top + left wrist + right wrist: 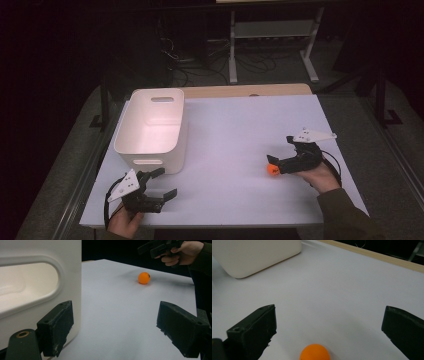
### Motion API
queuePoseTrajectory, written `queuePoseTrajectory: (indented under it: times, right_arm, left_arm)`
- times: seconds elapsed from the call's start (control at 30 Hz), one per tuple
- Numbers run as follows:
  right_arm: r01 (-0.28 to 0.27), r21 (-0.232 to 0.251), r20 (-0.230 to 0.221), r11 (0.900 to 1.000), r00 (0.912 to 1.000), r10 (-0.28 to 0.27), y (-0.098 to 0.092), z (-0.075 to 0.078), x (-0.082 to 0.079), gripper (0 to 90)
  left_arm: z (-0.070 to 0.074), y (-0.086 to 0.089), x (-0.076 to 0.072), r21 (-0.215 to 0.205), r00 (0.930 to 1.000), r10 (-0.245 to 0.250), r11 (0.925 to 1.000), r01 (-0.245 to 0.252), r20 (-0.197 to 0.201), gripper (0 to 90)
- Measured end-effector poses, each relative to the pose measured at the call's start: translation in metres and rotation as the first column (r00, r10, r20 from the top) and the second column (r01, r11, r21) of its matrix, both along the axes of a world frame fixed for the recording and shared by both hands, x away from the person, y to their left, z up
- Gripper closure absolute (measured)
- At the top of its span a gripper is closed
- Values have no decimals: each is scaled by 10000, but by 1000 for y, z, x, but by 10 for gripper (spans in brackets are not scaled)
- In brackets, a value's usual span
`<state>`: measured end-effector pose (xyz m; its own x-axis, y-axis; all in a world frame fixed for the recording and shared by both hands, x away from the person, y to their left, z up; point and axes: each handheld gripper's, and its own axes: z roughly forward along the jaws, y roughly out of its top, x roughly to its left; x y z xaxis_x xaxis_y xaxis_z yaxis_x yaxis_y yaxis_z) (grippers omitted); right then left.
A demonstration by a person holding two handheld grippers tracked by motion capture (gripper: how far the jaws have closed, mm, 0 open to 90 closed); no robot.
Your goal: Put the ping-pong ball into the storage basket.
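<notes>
In the high view, a white table [240, 150] carries a white plastic bin [152, 127] at its left part, and the bin stands upright with its opening upward. The left gripper [165, 182] is near the front left edge of the table, just in front of the bin, and its jaws are spread apart with nothing between them. The right gripper [271, 162] is at the right side, held by the person's right hand [320, 177], and an orange ball [273, 169] lies on the table at the tips of its jaws. In the left gripper view, the two black jaws stand wide apart and empty; the wall of the bin [40, 290] with its handle opening is very close at the left, just beside the left jaw. The orange ball [144, 278] rests on the table farther off, and the right hand [186, 252] with its gripper is above and beyond it. In the right gripper view, the jaws are wide open, and the orange ball [314, 353] lies on the table between them at the bottom edge, touching neither jaw. The bin [254, 255] is well apart at the upper left.
</notes>
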<state>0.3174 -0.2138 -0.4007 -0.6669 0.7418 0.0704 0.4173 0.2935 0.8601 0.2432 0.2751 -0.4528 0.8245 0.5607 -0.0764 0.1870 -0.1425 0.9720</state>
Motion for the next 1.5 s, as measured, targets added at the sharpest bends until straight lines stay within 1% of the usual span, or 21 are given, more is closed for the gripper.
queuePoseTrajectory:
  times: [0.17, 0.33, 0.53, 0.63, 0.73, 0.8, 0.93, 1.2, 1.5]
  right_arm:
    - [-21, 26, -41, 10000, 10000, 21, -1, -1, 0, 0]
    - [-196, -101, -139, 9998, 9997, 195, 0, -6, 0, 0]
    - [-225, -188, -194, 9996, 9996, 221, 2, -10, 1, 0]
    - [-239, -208, -262, 9995, 9994, 234, 3, -13, 1, 0]
    - [-274, -337, -382, 9991, 9989, 261, 4, -16, 0, 0]
    - [-292, -316, -367, 9991, 9989, 280, 4, -16, -1, 0]
    - [-306, -322, -487, 9990, 9984, 290, 3, -19, -2, 0]
    - [-393, -353, -602, 9986, 9975, 371, 4, -23, -3, 0]
    - [-489, -502, -688, 9975, 9966, 454, 5, -26, -4, 0]
  left_arm:
    - [0, 0, 0, 11, 10000, -1, 10000, 1, -1, 139]
    - [0, -1, 0, 24, 10000, -15, 10000, 15, 21, 139]
    - [0, 0, 0, 18, 10000, -11, 10000, 11, 22, 139]
    - [0, 0, 0, 9, 10000, -14, 10000, 14, 30, 139]
    - [0, 0, 0, 13, 10000, -19, 10000, 19, 37, 139]
    - [0, 0, 0, -12, 10000, -9, 10000, 9, 35, 139]
    - [0, 0, 0, -19, 10000, -7, 10000, 7, 26, 139]
    - [0, 0, 0, -25, 10000, 2, 10000, -2, 21, 139]
    - [0, 0, 0, -67, 10000, 12, 10000, -12, 21, 139]
